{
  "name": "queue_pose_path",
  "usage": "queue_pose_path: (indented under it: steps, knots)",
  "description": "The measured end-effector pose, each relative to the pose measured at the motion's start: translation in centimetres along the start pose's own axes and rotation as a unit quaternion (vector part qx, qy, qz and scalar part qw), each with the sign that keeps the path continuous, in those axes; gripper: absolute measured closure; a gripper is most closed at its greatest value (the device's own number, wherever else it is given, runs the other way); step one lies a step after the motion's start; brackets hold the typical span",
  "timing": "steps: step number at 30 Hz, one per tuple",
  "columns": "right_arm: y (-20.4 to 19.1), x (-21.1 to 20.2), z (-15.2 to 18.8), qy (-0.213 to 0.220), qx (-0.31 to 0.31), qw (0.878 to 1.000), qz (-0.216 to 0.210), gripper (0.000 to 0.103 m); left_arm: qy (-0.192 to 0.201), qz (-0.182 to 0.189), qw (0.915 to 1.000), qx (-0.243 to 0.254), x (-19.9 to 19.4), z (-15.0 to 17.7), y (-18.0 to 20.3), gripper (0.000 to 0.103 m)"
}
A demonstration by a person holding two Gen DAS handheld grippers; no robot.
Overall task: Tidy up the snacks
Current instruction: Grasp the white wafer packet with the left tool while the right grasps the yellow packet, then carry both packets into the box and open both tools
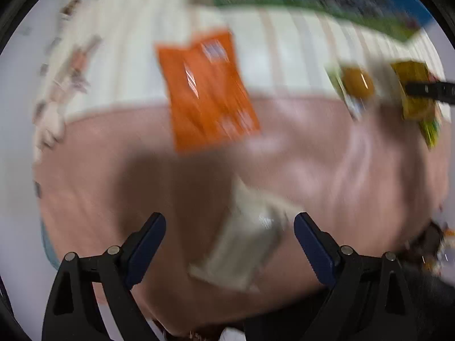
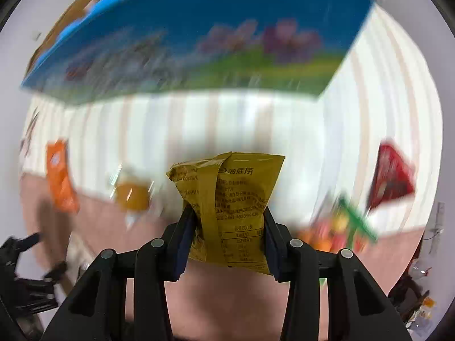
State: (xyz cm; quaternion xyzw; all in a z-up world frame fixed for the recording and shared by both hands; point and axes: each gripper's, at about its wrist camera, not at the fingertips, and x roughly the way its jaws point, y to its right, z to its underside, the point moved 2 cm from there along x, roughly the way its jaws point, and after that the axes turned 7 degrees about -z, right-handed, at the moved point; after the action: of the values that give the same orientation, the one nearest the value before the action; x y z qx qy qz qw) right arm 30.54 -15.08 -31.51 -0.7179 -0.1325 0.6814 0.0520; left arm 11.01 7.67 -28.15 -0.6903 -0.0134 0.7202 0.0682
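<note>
Right tool (image 2: 224, 224) clenched on yellow snack packet (image 2: 227, 199): light, soft, crinkly foil, gripped mid-body. Left tool (image 1: 230, 244) spread wide, released, above pale wrapped snack (image 1: 244, 241); best pinched across width.

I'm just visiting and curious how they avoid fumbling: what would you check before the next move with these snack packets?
1. Right gripper fingers squeeze the yellow packet: ok.
2. Yellow packet lifted off the cloth: cannot tell.
3. Left gripper open: ok.
4. Pale wrapper lies between the left fingers: ok.
5. Left fingers touching that wrapper: cannot tell, blurred.
6. Blue and green box has room inside: cannot tell.
</note>
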Motion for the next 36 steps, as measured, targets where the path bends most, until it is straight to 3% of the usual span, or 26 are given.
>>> queue_pose_path:
  steps: [3,4,5,9,14,20,22,25,28,29,31,33,36]
  knots:
    - [-0.8,0.6,3.1,-0.025,0.002,0.999,-0.028,0.056,-0.045,-0.010,0.9979,0.046,3.0,1.7,2.1,0.013]
    - [-1.0,1.1,4.0,-0.034,0.001,0.999,-0.031,0.056,-0.050,-0.010,0.9978,0.042,3.6,1.8,2.3,0.020]
    - [-1.2,1.5,4.6,-0.042,0.001,0.999,-0.033,0.056,-0.055,0.005,0.9982,0.023,4.3,1.8,2.3,0.043]
    - [-1.0,3.2,6.2,-0.065,0.023,0.997,-0.044,0.056,-0.058,0.068,0.9929,-0.079,4.5,0.3,1.3,0.043]
    - [0.0,3.9,7.2,-0.073,0.052,0.994,-0.054,0.056,-0.031,0.104,0.9856,-0.130,2.7,-2.8,3.8,0.043]
    - [1.7,4.4,7.9,-0.074,0.081,0.991,-0.071,0.054,-0.033,0.102,0.9843,-0.140,3.0,-4.4,7.1,0.042]
    - [2.0,4.6,7.8,-0.074,0.095,0.989,-0.088,0.041,-0.041,0.094,0.9868,-0.126,3.0,-4.9,7.6,0.037]
    - [2.4,4.7,7.3,-0.077,0.099,0.988,-0.091,0.033,-0.050,0.078,0.9906,-0.100,3.9,-4.5,8.6,0.037]
    - [0.9,5.5,7.1,-0.082,0.083,0.991,-0.064,0.034,-0.038,0.067,0.9925,-0.095,3.7,-4.3,9.9,0.038]
    - [0.7,5.7,7.2,-0.074,0.075,0.993,-0.048,0.035,-0.032,0.060,0.9930,-0.096,3.6,-4.1,10.4,0.043]
    - [0.3,5.8,7.5,-0.064,0.062,0.996,-0.020,0.043,-0.024,0.060,0.9930,-0.099,3.2,-3.7,11.2,0.044]
    - [0.0,5.4,7.7,-0.054,0.054,0.997,-0.015,0.047,-0.021,0.072,0.9912,-0.109,2.3,-2.9,11.4,0.044]
    - [0.0,3.8,7.9,-0.047,0.056,0.997,-0.040,0.048,-0.005,0.089,0.9896,-0.113,-0.6,-1.7,11.6,0.048]
